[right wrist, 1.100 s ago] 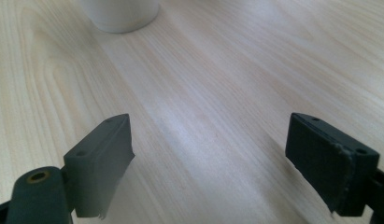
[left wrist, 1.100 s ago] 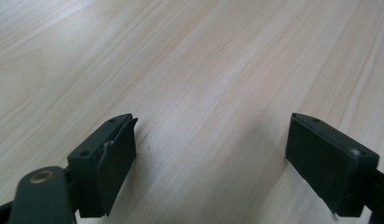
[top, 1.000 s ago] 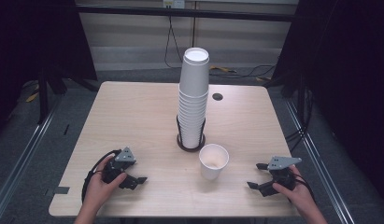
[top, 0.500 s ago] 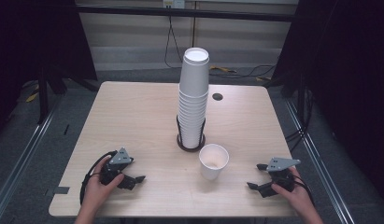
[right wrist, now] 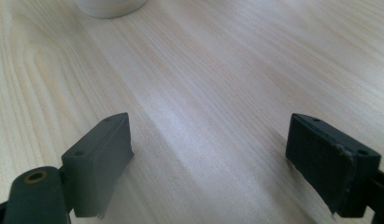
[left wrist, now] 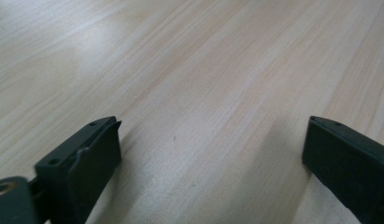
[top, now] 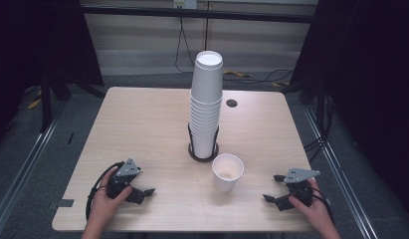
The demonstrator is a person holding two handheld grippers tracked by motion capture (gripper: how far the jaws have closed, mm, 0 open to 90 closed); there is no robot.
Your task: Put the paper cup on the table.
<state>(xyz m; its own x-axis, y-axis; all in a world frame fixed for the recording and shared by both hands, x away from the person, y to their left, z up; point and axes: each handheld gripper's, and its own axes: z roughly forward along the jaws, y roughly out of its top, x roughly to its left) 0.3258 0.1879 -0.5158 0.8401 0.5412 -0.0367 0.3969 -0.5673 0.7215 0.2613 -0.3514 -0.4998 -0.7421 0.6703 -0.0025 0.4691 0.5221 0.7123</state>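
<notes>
Left gripper (top: 138, 188), near the desk's (top: 142, 129) front-left corner: jaws have just been opening and now stand wide apart, bare wood between them, nothing held. In the earlier high views they sat close together. The hand on it barely shifted along the front edge.

In the right tool view, the single paper cup (right wrist: 110, 7) is cut off by the top edge, so just its base shows. The stacked cups (top: 206, 107) hide most of the black wire holder (top: 202, 153) and the bench (top: 142, 124) behind them. The dark round spot (top: 232, 103) beyond the stack is too small to identify. The person's forearms leave the bottom edge of the high view. In both tool views, the jaws are cropped at the bottom edge.
</notes>
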